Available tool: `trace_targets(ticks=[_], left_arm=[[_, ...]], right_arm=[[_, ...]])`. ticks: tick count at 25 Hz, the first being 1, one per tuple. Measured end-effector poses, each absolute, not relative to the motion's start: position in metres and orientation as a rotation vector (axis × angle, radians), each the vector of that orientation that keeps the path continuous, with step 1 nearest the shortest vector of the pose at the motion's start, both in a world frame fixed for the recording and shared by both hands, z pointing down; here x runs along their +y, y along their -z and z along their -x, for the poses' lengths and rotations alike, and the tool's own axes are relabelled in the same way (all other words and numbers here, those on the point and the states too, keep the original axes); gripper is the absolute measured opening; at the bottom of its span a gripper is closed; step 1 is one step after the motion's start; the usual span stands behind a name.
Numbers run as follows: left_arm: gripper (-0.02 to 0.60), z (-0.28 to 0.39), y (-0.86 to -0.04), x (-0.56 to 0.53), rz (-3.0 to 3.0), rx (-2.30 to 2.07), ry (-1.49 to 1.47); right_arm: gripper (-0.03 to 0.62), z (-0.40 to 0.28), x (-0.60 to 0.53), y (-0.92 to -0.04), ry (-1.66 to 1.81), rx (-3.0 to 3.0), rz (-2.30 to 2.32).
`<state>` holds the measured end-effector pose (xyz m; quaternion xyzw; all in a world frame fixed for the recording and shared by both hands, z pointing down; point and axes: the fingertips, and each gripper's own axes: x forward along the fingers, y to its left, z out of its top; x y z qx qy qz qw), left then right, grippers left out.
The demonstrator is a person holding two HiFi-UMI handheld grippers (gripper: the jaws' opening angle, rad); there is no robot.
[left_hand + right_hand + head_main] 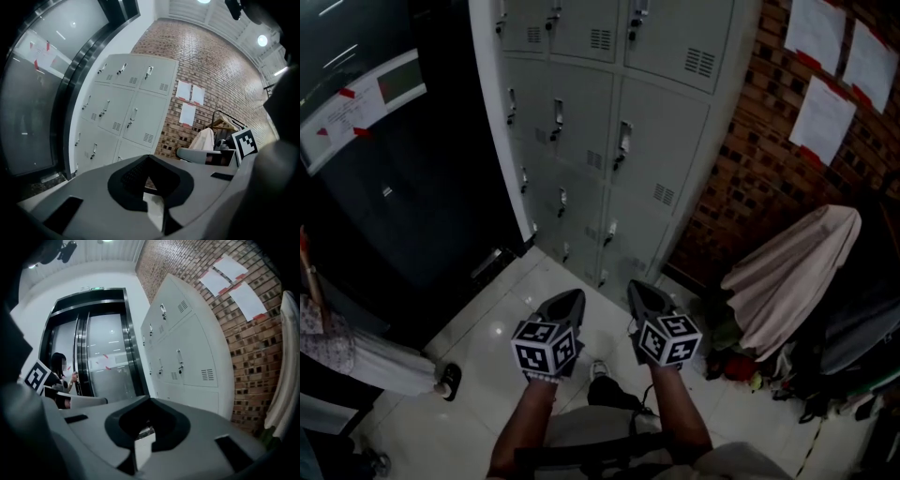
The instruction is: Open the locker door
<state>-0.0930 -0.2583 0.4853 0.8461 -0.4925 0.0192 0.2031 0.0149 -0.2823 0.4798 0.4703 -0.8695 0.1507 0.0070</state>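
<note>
Lockers (609, 141) closed, left gripper (573, 297) beside right gripper (637, 287), jaws together, empty

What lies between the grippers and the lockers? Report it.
Only bare white tiled floor, as the head view shows. Nothing stands between the left gripper, the right gripper and the lockers.

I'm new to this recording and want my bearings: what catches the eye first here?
A bank of grey lockers, doors closed, fills the middle, between a dark glass door on the left and a brick wall on the right. In front, the left tongs and right tongs sit side by side, shut and empty.
</note>
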Motion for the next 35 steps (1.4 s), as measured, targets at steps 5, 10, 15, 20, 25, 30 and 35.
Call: trace_targets(ticks=[5,10,15,20,25,30,35], left_arm=[[-0.002,0.091,-0.482,-0.326,-2.342,-1.389,-0.049],[-0.002,0.090,-0.482,-0.380,-2.326,-1.414,-0.038],[-0.002,0.090,-0.479,-0.428,-2.308,-1.459,-0.045],[-0.002,0.091,-0.473,-0.462,-2.310,-1.483,-0.050],[-0.002,0.094,-0.471,-0.483,-2.308,-1.489,-0.047],[-0.002,0.099,-0.474,-0.494,-2.293,-1.493,-0.046],[-0.002,0.106,-0.480,-0.502,-2.269,-1.506,-0.049]], right_arm=[[0.006,-0.016,-0.360,-0.471,-0.443,-2.720,-1.466],[0.028,-0.021,-0.443,-0.471,-0.359,-2.666,-1.533],[0.095,-0.023,-0.528,-0.456,-0.290,-2.632,-1.627],[0.172,-0.018,-0.591,-0.433,-0.254,-2.623,-1.701],[0.184,-0.006,-0.631,-0.417,-0.196,-2.612,-1.727],[0.184,0.000,-0.668,-0.408,-0.144,-2.565,-1.780],[0.184,0.002,-0.701,-0.408,-0.131,-2.503,-1.828]])
